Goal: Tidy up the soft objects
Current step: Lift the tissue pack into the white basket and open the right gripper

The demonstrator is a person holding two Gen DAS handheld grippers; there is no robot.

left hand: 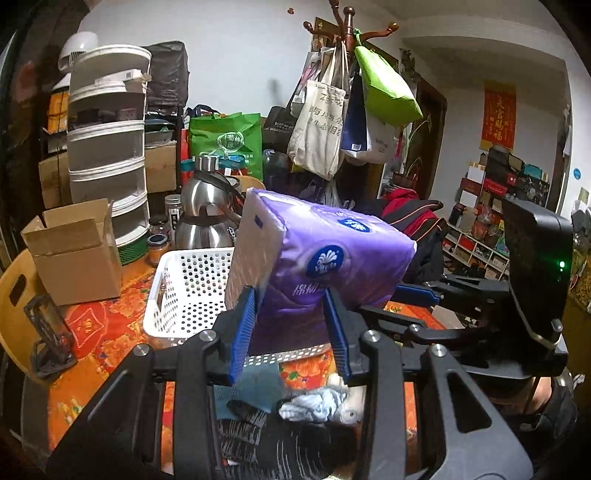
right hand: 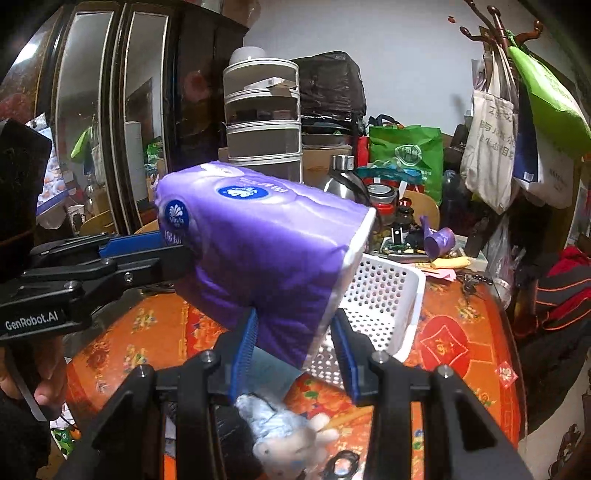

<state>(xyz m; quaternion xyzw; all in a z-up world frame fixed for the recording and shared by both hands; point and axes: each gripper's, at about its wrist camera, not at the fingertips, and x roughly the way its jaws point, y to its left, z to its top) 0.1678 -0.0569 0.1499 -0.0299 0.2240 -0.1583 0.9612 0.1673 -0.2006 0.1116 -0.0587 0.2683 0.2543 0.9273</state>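
Behind your work you have a steel kettle (left hand: 207,210), a cardboard box (left hand: 75,251) and a coat rack (left hand: 343,22) hung with bags.

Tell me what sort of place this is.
Probably a lived-in home room used for storage: a coat stand hung with tote bags, a steel kettle on a floral-clothed table, and a mirrored wardrobe.

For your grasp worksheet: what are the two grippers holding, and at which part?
Both hold one purple tissue pack. The left gripper clamps its lower edge near the white end; the right gripper clamps its lower edge too.
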